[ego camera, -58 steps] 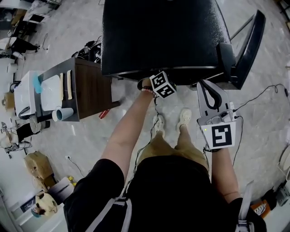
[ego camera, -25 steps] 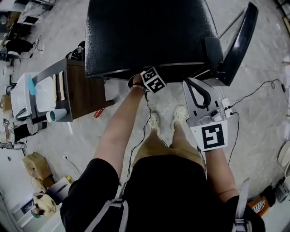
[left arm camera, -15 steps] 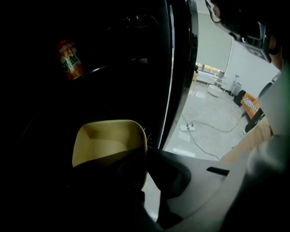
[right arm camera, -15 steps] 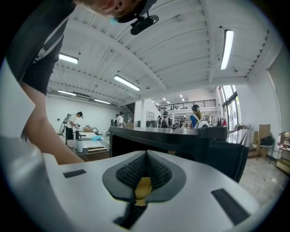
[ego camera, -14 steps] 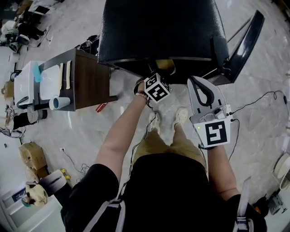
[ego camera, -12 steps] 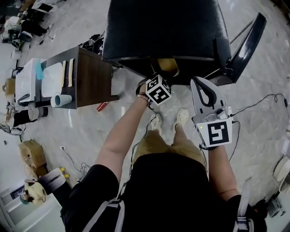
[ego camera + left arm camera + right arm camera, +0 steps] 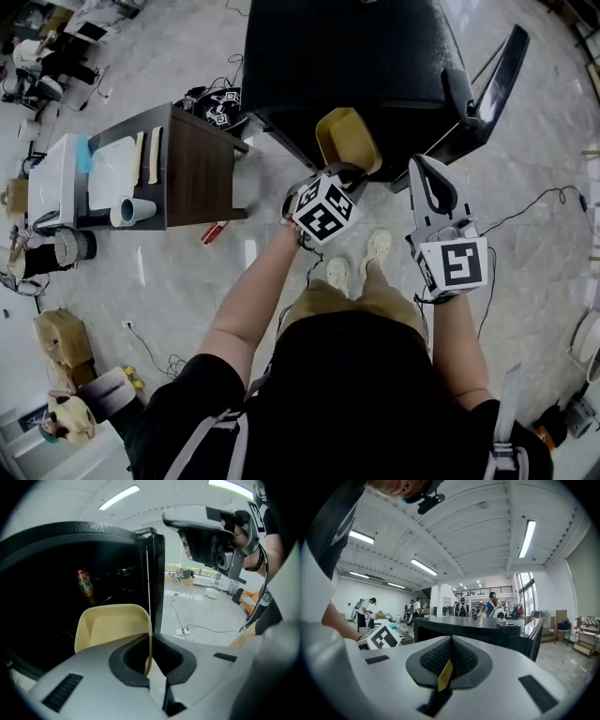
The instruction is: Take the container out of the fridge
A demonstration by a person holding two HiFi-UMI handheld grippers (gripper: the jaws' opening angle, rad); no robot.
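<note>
**Left gripper** [image 7: 149,654]: the jaws are closed onto the thin side wall of the pale yellow container [image 7: 112,626], which stands edge-on between the pads. In the head view the container is held at the open front of the black fridge [image 7: 347,56], with its hollow side turned up toward the camera. Its near edge is covered by the left gripper's marker cube [image 7: 323,208]. Whether the container is fully clear of the compartment cannot be settled from above. In the left gripper view it shows against the dark interior.

**Fridge:** the door [image 7: 492,84] stands swung open on the right. The interior is largely lost in shadow. One red can [image 7: 85,584] is made out inside, and what it rests on is hard to read.

**Right gripper** [image 7: 451,644]: the jaws are together with nothing gripped. A small yellow strip shows at the seam, and what it is cannot be told. In the head view this gripper is held just right of the container and apart from it, near the door.

**Surroundings:** a dark side table [image 7: 202,169] stands left of the fridge. On it a pale cup [image 7: 131,211] lies on its side, and the other items there are too small to name.
</note>
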